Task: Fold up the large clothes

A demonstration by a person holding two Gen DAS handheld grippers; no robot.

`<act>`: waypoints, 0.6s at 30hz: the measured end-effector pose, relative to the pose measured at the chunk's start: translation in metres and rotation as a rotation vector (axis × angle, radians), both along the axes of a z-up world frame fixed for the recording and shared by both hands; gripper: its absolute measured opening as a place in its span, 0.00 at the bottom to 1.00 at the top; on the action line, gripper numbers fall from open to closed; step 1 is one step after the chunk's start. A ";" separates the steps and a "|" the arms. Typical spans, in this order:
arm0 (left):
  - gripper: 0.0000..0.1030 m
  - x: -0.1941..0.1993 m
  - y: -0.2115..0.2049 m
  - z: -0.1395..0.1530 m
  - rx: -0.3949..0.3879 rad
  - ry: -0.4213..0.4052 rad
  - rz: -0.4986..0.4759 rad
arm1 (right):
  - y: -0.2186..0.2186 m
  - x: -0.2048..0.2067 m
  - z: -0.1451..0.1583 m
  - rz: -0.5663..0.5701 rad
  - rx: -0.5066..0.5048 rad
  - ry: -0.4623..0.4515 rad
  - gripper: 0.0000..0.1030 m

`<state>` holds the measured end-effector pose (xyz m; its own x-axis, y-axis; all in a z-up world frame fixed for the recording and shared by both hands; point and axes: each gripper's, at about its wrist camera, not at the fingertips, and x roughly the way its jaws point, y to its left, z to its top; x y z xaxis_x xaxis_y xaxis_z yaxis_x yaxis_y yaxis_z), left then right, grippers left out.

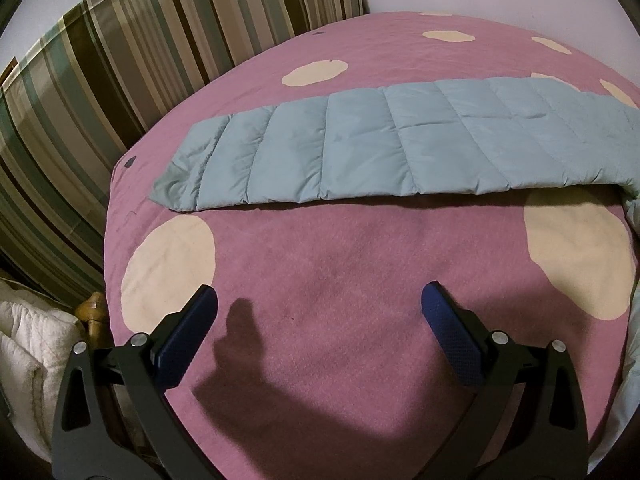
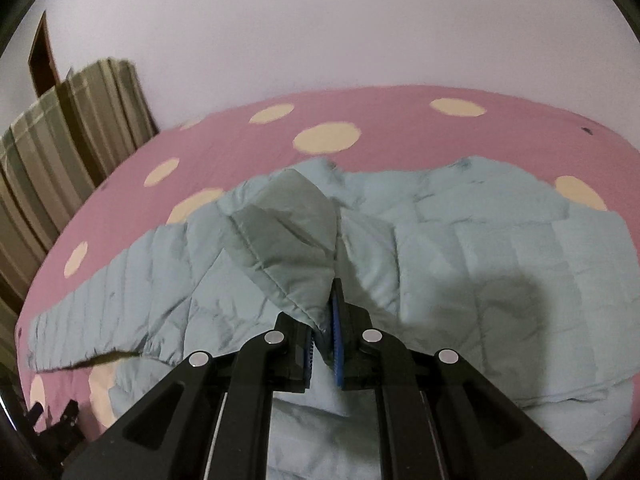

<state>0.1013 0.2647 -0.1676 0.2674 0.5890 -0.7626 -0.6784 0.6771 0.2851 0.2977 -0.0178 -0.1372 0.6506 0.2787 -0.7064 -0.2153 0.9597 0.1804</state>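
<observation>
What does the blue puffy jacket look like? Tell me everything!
The jacket is pale blue-green, quilted into puffy stitched panels, and looks like thin, slightly shiny fabric. It lies spread across the pink bedspread with cream dots. One long sleeve stretches out flat towards the striped pillow side. The body is crumpled and creased. The right gripper is shut on a sleeve end, lifting it so the greyer cuff stands up. The left gripper is open and apart from it.
</observation>
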 end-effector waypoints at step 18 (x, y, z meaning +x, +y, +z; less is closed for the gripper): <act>0.98 0.000 0.000 0.001 0.000 0.000 -0.001 | 0.025 -0.030 0.003 0.249 0.080 0.095 0.43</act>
<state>0.1012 0.2646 -0.1668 0.2677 0.5887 -0.7627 -0.6778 0.6777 0.2851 0.2680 0.0071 -0.1347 0.4868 0.4794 -0.7302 -0.4214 0.8611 0.2845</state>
